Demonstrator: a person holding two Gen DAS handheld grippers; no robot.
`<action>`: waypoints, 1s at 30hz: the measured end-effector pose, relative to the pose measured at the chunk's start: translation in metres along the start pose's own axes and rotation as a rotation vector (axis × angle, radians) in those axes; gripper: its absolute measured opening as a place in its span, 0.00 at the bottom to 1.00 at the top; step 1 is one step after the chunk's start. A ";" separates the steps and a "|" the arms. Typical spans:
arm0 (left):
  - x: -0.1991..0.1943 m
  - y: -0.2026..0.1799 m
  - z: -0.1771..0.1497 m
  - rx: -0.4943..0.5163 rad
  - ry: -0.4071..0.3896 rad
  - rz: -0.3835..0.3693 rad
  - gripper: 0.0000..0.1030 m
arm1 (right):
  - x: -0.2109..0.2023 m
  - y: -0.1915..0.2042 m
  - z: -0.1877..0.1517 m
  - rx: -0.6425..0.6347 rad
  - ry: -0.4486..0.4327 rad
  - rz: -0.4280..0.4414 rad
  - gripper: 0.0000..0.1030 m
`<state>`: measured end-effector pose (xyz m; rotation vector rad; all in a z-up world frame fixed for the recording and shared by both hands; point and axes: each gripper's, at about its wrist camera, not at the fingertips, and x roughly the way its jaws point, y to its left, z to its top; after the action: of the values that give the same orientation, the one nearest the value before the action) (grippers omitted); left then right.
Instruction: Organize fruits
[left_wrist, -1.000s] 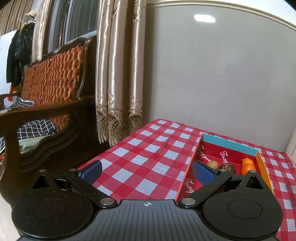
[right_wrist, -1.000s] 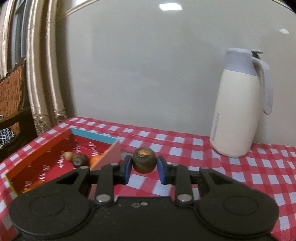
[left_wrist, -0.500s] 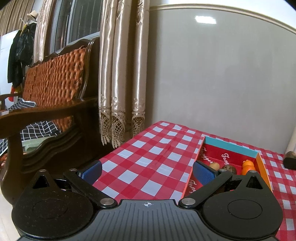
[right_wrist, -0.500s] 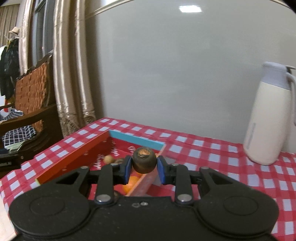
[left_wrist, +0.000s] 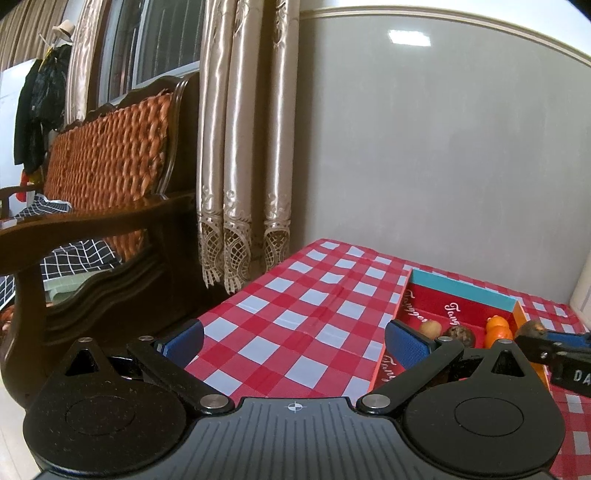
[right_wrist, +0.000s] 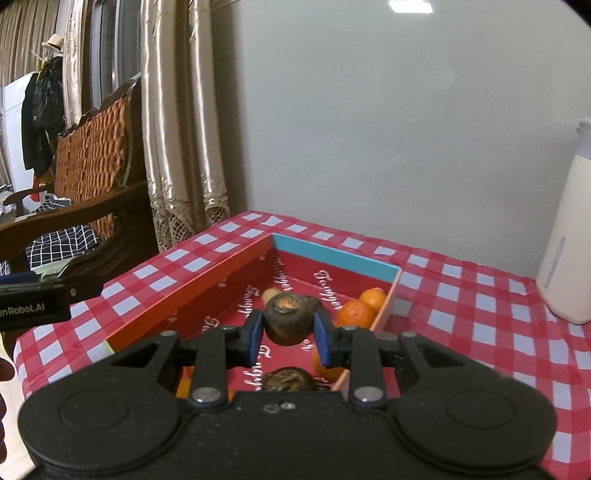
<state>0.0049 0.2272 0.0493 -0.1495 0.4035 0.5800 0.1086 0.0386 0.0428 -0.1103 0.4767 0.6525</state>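
My right gripper (right_wrist: 288, 338) is shut on a dark brown round fruit (right_wrist: 287, 322) and holds it above the inside of the red box (right_wrist: 184, 295). In the box lie two oranges (right_wrist: 356, 314), a small tan fruit (right_wrist: 269, 294) and another dark fruit (right_wrist: 288, 380) close under the gripper. My left gripper (left_wrist: 293, 341) stands open and empty over the checkered cloth, left of the red box (left_wrist: 461, 295). In the left wrist view the right gripper (left_wrist: 554, 341) enters at the right edge with the dark fruit (left_wrist: 532, 328).
A red-and-white checkered cloth (left_wrist: 314, 306) covers the table. A cream thermos jug (right_wrist: 569, 236) stands at the right on the table. A dark wooden bench with an orange woven back (left_wrist: 107, 155) and curtains (left_wrist: 240, 147) stand left of the table.
My right gripper has carried the dark fruit leftwards from outside the box to above its inside. It now shows at the right edge of the left wrist view. The left gripper stayed nearly still.
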 end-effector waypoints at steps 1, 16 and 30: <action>0.000 0.000 0.000 0.000 0.000 -0.002 1.00 | 0.001 0.002 -0.001 -0.001 0.002 0.003 0.27; -0.004 -0.009 -0.001 0.016 0.003 -0.027 1.00 | -0.008 -0.015 0.004 0.125 -0.067 0.046 1.00; -0.021 -0.039 -0.009 0.030 0.013 -0.079 1.00 | -0.065 -0.069 -0.003 0.156 -0.196 -0.129 1.00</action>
<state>0.0074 0.1822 0.0510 -0.1401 0.4164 0.4953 0.1044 -0.0529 0.0666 0.0695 0.3268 0.4923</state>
